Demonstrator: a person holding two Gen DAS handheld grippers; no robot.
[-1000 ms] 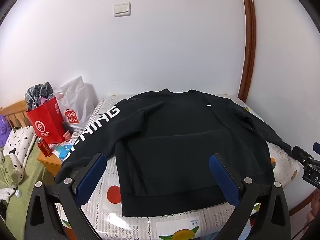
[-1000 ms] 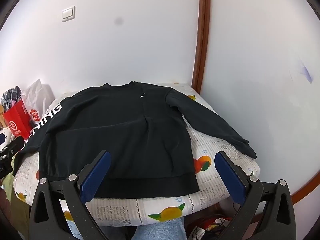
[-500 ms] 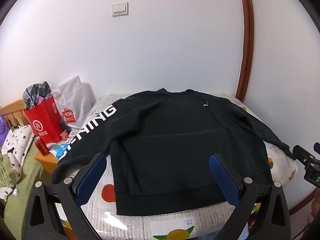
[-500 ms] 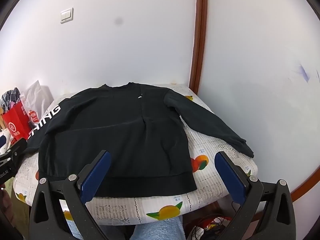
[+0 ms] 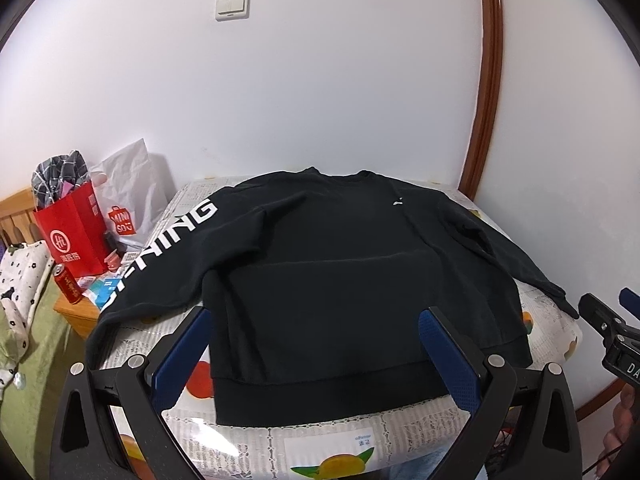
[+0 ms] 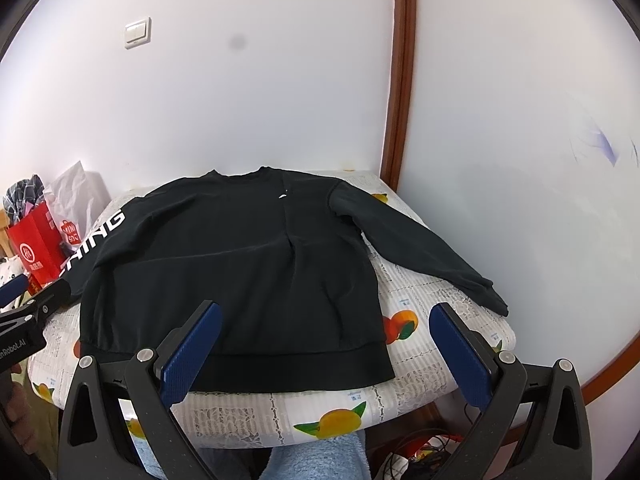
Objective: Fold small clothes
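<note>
- We see a black sweatshirt (image 5: pixel 340 276) spread flat on the table (image 5: pixel 320 436), both sleeves out, hem toward us.
- Our left tool (image 5: pixel 316 344) hovers over the hem, blue pads wide apart — holding nothing.
- Our right tool (image 6: pixel 326 340) hovers likewise, wide apart, empty.
- Left of the table, a red paper bag (image 5: pixel 74 236) holds plaid cloth (image 5: pixel 60 176); a white bag (image 5: pixel 128 196) stands behind it, contents unclear.

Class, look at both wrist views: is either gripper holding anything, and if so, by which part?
Nothing is held. The left gripper and right gripper are both open, above the near hem of the black sweatshirt, which lies flat on the table.
</note>
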